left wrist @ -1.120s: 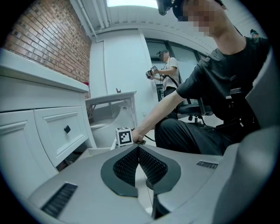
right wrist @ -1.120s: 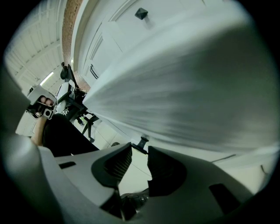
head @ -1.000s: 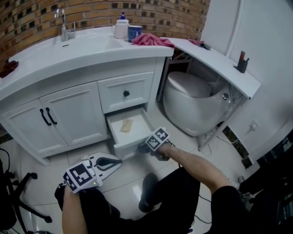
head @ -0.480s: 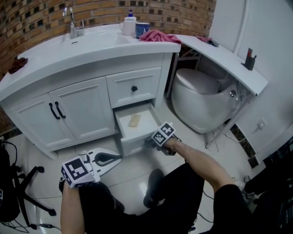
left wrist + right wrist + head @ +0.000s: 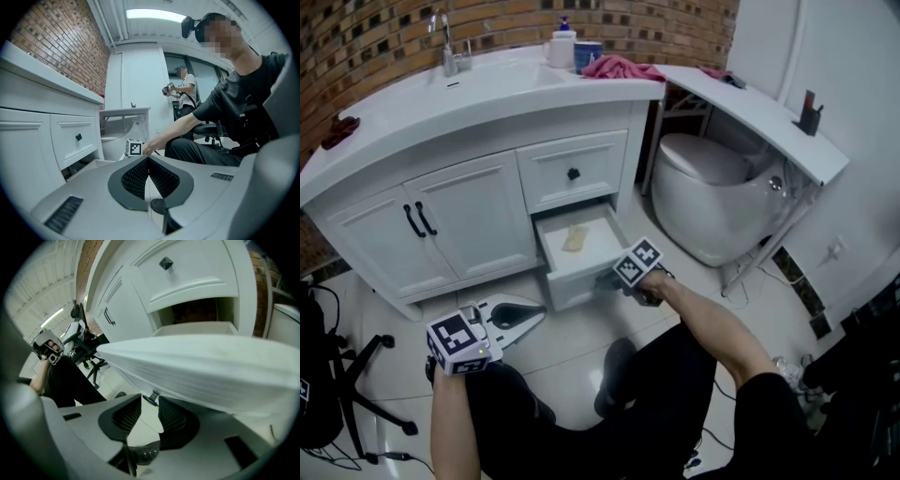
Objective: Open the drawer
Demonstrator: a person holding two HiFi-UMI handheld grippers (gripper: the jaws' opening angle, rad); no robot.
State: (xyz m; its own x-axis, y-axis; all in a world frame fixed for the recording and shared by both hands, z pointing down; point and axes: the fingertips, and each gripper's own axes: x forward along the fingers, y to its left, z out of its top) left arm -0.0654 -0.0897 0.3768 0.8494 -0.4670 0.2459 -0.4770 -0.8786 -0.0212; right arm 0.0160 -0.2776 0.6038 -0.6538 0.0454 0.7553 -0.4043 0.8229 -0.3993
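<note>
Drawer [image 5: 572, 286], the lower of two, stands pulled out over glossy white floor tiles [image 5: 572, 347] in a brick-walled bathroom, with the left gripper [image 5: 539, 315] at 8 o'clock, jaws together and empty, two cabinet doors [image 5: 483, 220] at 10, the right gripper [image 5: 605, 279] clamped on its knob [image 5: 152, 396] just below centre, and one toilet [image 5: 712, 197] at 2.

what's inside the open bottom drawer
A small flat tan piece lies on the drawer floor. The drawer's rear sits under the cabinet, so anything there is hidden.
</note>
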